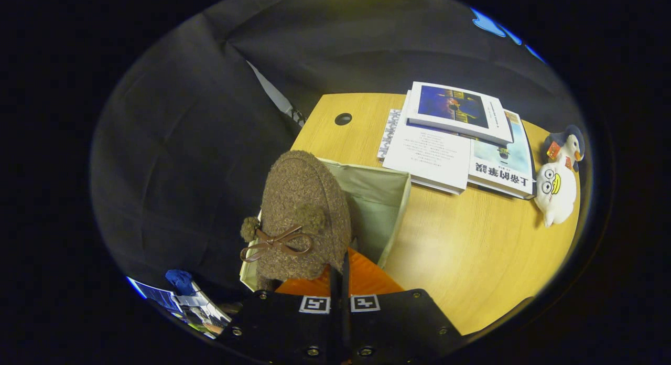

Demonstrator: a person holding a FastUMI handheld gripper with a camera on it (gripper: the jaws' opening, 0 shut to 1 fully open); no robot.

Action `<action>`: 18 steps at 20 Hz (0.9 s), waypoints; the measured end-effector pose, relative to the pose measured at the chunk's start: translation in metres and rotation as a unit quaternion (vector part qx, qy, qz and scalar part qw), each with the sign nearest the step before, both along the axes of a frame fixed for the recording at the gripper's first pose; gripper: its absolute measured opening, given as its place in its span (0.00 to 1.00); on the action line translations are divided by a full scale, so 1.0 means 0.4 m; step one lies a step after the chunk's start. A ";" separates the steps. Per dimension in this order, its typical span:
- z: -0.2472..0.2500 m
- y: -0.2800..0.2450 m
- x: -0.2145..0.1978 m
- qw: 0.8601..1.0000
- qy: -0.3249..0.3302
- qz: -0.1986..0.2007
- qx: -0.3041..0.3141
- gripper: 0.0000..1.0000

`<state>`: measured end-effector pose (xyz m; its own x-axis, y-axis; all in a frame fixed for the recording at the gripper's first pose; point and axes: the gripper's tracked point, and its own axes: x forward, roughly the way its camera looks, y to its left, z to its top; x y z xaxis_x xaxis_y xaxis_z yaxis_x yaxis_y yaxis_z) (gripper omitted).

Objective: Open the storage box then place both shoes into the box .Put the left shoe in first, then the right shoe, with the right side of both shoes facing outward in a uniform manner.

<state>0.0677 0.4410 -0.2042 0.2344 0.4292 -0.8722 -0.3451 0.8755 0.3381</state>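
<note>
A brown fuzzy shoe with a leather bow (301,218) is held over the open beige fabric storage box (385,207) at the wooden surface's (472,249) near left corner, gripped by the nearly closed gripper (339,281). Box contents are hidden, so which shoe this is cannot be told.

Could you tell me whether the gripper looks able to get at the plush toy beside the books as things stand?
Probably not yet: the gripper looks shut on the brown shoe over the storage box; the plush toy lies unobstructed across the table.
</note>
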 end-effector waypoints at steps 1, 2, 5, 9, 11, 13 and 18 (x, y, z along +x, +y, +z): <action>-0.006 0.012 -0.002 1.000 0.003 -0.001 0.000 0.00; -0.013 0.023 -0.002 1.000 0.006 -0.001 0.000 0.00; -0.049 0.047 -0.004 1.000 0.012 0.002 -0.011 0.00; -0.084 0.075 -0.032 1.000 0.019 0.007 -0.021 0.00; -0.093 0.089 -0.049 0.999 0.023 0.016 -0.017 0.04; -0.072 0.098 -0.059 0.999 0.021 0.026 -0.003 0.27; -0.002 0.042 -0.007 0.998 -0.053 0.014 0.016 0.97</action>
